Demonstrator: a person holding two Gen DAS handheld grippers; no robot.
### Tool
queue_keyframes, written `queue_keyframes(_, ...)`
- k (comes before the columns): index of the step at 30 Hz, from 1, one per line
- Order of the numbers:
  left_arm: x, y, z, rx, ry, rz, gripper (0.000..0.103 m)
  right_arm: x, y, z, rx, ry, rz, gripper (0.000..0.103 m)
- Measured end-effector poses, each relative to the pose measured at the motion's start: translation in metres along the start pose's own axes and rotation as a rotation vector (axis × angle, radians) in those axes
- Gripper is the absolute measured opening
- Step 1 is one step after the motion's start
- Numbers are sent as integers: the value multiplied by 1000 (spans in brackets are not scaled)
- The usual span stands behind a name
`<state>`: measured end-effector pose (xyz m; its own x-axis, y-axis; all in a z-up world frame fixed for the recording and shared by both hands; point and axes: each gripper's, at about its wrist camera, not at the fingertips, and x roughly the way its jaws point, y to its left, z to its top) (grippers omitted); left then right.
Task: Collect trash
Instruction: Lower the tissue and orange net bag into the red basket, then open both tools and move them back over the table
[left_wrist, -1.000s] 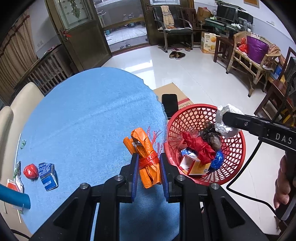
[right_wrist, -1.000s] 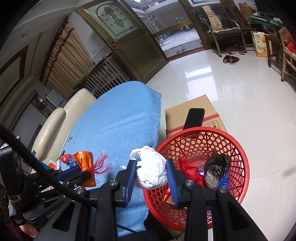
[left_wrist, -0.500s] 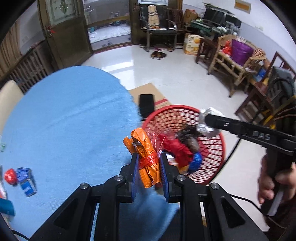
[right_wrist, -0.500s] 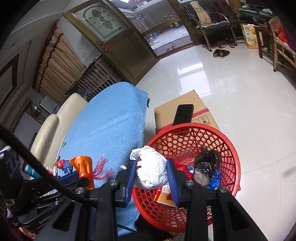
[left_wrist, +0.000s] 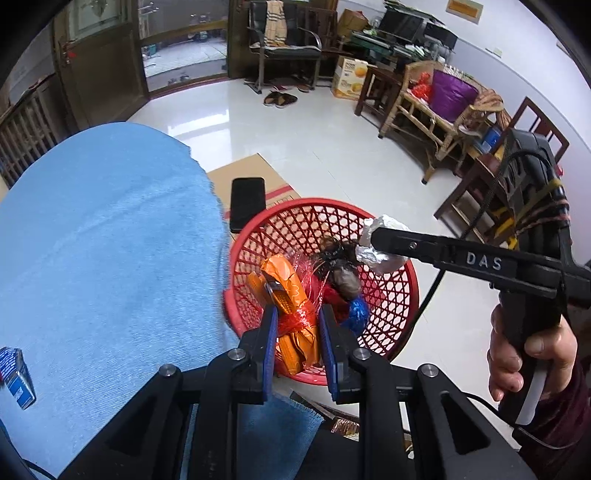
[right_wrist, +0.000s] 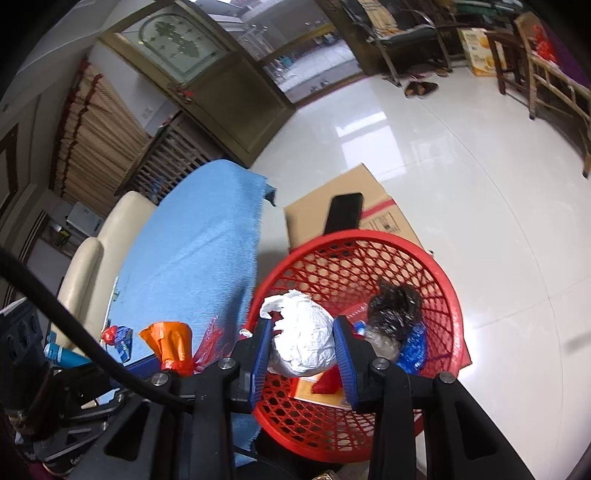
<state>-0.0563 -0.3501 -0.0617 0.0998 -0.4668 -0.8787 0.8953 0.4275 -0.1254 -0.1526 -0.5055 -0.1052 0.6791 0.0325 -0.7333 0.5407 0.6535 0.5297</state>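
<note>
On the far left of the left wrist view, a small blue carton (left_wrist: 16, 373) is left lying on the surface (left_wrist: 103, 236), which is covered by a blue cloth; it counts as trash not yet collected.

The left tool (left_wrist: 295, 325) is clenched on an orange wrapper bundle (left_wrist: 291, 306) tied with red plastic strip. A second ago this bundle was held above the cloth, beside the basket. It is now held over the near rim of the red mesh basket (left_wrist: 402, 291), which stands just off the edge of the surface, in front of a cardboard box (left_wrist: 236, 173) bearing a black phone (left_wrist: 246, 203).

Inside the basket, a dark crumpled bag (left_wrist: 340, 266), red plastic and a blue foil piece (left_wrist: 356, 310) are already deposited.

The right tool (right_wrist: 304, 341) is closed on a crumpled white paper ball (right_wrist: 304, 341), with both pads pressed against it. Its jaws have widened very slightly, but the ball is not yet released. This tool has been carried from above the basket's near edge to well over the basket opening.

Both items are therefore judged to be in the drop position. The next step is expected to be the opening of each tool so that the items fall inside. The left bundle sits close to the rim and could catch on it.
</note>
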Motion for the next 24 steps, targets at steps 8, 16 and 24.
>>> queue_keyframes(8,15,-11,0,51,4,33,49,18,-23,-2,106,87,-43,56)
queue_keyframes(16,2,4,-9,46,-40,91,53,16,-19,-1,93,70,-53,63)
queue_keyframes(24,-27,24,-29,1,-107,180,62,26,1,-5,56,95,-57,63)
